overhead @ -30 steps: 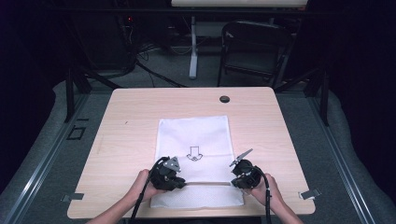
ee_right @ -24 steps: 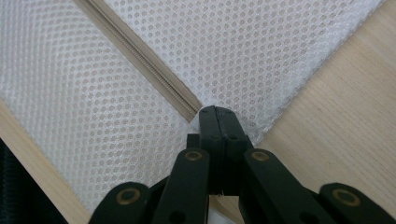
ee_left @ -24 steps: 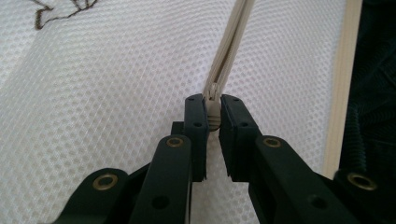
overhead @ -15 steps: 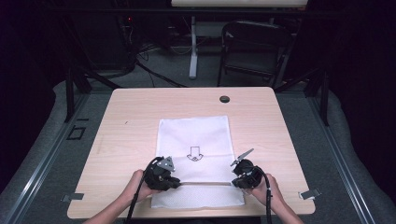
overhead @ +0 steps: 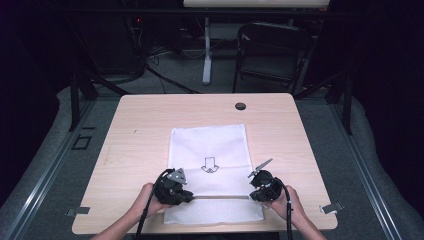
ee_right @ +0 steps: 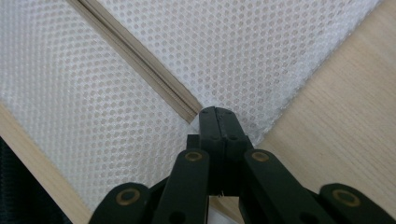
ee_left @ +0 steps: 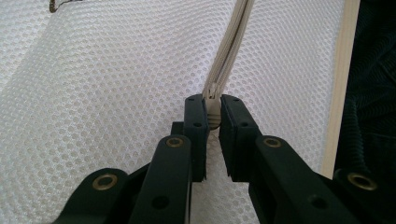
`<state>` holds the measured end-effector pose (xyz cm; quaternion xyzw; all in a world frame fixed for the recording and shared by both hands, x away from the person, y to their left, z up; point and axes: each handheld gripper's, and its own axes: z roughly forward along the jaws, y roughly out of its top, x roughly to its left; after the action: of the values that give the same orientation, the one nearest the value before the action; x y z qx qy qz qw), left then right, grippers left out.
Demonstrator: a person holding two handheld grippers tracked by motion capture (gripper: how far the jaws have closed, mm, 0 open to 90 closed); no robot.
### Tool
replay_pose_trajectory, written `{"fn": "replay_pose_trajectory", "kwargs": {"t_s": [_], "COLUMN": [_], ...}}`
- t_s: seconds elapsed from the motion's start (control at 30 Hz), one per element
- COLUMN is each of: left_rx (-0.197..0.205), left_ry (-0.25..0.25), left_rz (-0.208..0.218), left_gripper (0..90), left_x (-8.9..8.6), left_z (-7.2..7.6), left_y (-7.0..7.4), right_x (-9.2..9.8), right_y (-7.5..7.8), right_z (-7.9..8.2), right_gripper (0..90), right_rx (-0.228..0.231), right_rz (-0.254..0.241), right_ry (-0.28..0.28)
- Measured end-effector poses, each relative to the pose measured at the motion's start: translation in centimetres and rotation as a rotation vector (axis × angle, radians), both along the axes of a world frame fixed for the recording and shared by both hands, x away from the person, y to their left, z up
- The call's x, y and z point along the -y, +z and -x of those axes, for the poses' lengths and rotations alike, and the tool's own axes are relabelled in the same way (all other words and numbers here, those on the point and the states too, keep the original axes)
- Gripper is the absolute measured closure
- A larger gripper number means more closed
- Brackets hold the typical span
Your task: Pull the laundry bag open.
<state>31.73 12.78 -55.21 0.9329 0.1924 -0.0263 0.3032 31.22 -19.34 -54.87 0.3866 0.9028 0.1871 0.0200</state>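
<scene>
A white mesh bag [overhead: 210, 145] with a printed arrow [overhead: 210, 165] lies flat on the wooden table [overhead: 145, 125]. A beige zipper [overhead: 220, 197] runs across it near the front edge. My left gripper [overhead: 190, 196] is at the zipper's left end. In the left gripper view, this gripper [ee_left: 213, 112] is shut on the zipper pull [ee_left: 214, 120], and the zipper tape [ee_left: 231, 42] runs away from it. My right gripper [overhead: 252, 196] is at the bag's right edge. In the right gripper view, this gripper [ee_right: 217, 116] is shut on the mesh [ee_right: 233, 46] just past the zipper's end [ee_right: 189, 112].
A black round cap [overhead: 240, 106] sits in the tabletop near the far edge. A folding chair [overhead: 270, 50] and cables stand on the floor behind the table. Bare wood surrounds the bag on the left, right and far side.
</scene>
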Motion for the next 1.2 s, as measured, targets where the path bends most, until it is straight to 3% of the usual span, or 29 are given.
{"fn": "replay_pose_trajectory", "kwargs": {"t_s": [0.1,0.17,0.2,0.3,0.4,0.5,0.57,0.93,1.2], "left_rx": [0.000,0.001,0.004,0.007,0.012,0.010,0.021,0.007,0.008], "left_ry": [-0.011,-0.021,-0.024,-0.029,-0.034,-0.041,-0.045,0.021,0.039], "left_rz": [-0.001,-0.002,-0.008,-0.010,-0.011,-0.015,-0.028,-0.031,-0.027], "left_gripper": [81.3,81.3,81.3,81.3,81.4,81.5,81.5,81.5,81.5], "left_x": [0.4,0.8,0.9,0.8,0.8,0.7,0.7,-2.2,-3.3], "left_z": [-0.3,-0.3,-0.3,-0.3,-0.1,-0.1,0.0,-0.3,-0.2], "left_y": [-0.1,-0.1,-0.1,-0.2,-0.1,-0.1,0.0,-0.2,0.1], "right_x": [-0.5,-1.2,-1.4,-1.2,-0.8,-0.7,-0.5,0.1,0.2], "right_y": [0.5,0.2,0.0,-0.3,-0.4,-0.4,-0.4,-0.3,-0.3], "right_z": [0.1,0.0,-0.1,-0.3,-0.6,-0.5,-0.5,-0.4,-0.5], "right_gripper": [90.0,90.0,90.0,90.0,90.0,90.0,90.0,90.0,90.0], "right_rx": [0.048,0.041,0.034,0.040,0.018,0.017,0.003,-0.019,-0.012], "right_rz": [-0.043,-0.044,0.011,0.020,-0.008,0.007,-0.018,-0.006,0.007], "right_ry": [0.001,0.019,0.033,0.009,-0.019,-0.018,-0.032,-0.041,-0.047]}}
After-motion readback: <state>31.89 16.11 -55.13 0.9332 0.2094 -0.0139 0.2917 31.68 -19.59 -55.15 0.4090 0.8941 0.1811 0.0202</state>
